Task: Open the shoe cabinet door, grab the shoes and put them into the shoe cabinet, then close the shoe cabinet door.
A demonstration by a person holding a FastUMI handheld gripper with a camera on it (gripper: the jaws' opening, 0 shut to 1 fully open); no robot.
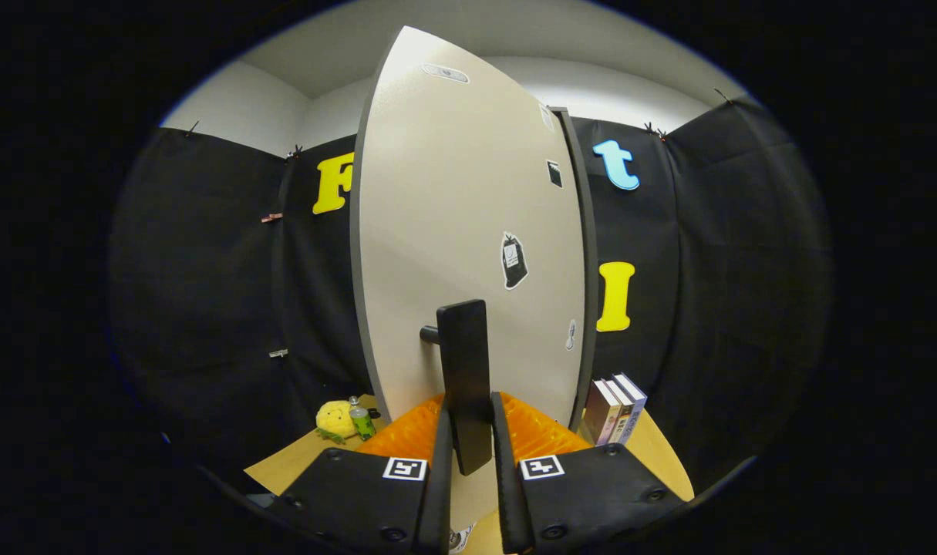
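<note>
- We see the door handle (463, 378), a dark upright bar, standing between our fingers (469, 439); each finger lies close along one side of its lower part, and the bar's bottom end hangs down into the gap; whether both fingers actually press on it we cannot tell
- The handle stands off the shoe cabinet door (468, 247) on a short dark peg, just ahead of the fingers
- The door is a pale beige panel with a dark edge, rising tall beyond the fingers; it carries a few small stickers, one dark tag-shaped one (514, 261) above and to the right of the handle
- Beside the door's left foot, on the wooden table (661, 451), sit a yellow plush toy (334, 418) and a small green can (362, 422), touching or nearly so
- To the right of the door stand three books (616, 408), upright and leaning together
- An orange ribbed surface (534, 432) shows on both sides of the fingers
</note>
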